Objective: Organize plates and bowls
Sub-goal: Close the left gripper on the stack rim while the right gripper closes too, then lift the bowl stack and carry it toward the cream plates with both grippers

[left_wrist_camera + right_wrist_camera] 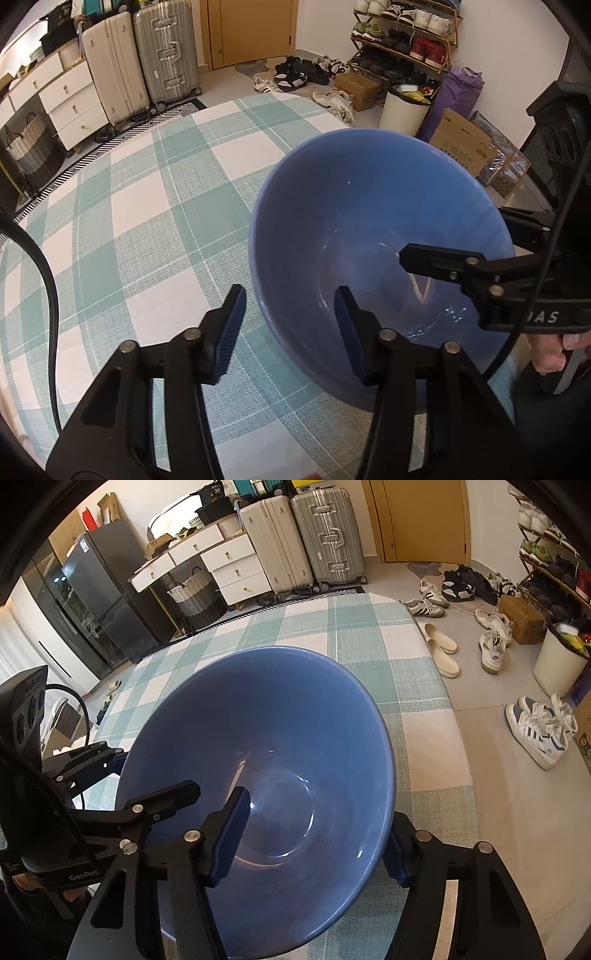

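Note:
A large blue bowl stands upright on the green-and-white checked tablecloth. My left gripper straddles the bowl's near left wall, with one finger outside and the other inside. A gap shows at both pads, so it is open. My right gripper straddles the right wall of the bowl. Its inner finger stands well off the wall and its outer finger sits close by the rim, so it is open too. Each gripper also shows at the other view's edge.
The table's right edge drops to a floor strewn with shoes. Two suitcases, white drawers, a shoe rack, cardboard boxes and a white bin stand beyond the far edge. A dark fridge stands on the left.

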The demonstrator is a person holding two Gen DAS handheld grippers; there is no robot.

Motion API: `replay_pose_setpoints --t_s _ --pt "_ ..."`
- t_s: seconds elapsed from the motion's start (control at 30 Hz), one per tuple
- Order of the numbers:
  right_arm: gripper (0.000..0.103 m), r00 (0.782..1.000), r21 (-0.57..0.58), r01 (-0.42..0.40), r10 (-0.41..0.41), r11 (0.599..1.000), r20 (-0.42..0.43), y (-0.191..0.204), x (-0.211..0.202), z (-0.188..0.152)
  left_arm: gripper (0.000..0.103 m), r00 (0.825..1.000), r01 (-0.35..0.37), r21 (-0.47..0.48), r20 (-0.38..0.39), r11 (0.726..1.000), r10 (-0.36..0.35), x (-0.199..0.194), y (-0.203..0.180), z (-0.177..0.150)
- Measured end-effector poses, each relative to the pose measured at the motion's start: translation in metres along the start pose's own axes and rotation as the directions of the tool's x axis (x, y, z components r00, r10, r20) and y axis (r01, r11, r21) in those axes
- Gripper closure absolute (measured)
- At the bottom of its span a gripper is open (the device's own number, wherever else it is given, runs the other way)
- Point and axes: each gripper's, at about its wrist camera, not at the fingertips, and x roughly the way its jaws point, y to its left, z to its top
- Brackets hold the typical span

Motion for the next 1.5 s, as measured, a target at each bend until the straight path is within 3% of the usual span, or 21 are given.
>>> replay_pose_setpoints --t_s 0.17,0.47,0.7,1.5 --pt "0.05 1.0 0.019 0.011 -0.011 1.0 -0.014 -0.005 0.002 -0.001 0.073 1.0 0.016 -0.002 -0.007 1.0 -0.016 0.0 -0.004 -0.001" --pt "0.064 1.0 0.012 0.022 -0.022 1.0 -0.018 -0.009 0.002 -0.005 0.078 1.0 -0.006 0.002 -0.005 1.0 0.006 0.0 -0.007 -0.002" --pt "0.066 0.998 -0.016 0.056 -0.056 0.998 -0.014 -0.005 0.002 -0.008 0.078 0.999 -0.032 0.021 0.001 0.999 0.032 -0.002 -0.011 -0.005" --pt "0.077 0.998 -0.018 0.021 -0.022 1.0 -0.056 0.004 0.005 -0.017 0.084 0.998 -0.058 0.013 0.002 0.998 0.057 -0.019 -0.002 -0.022"
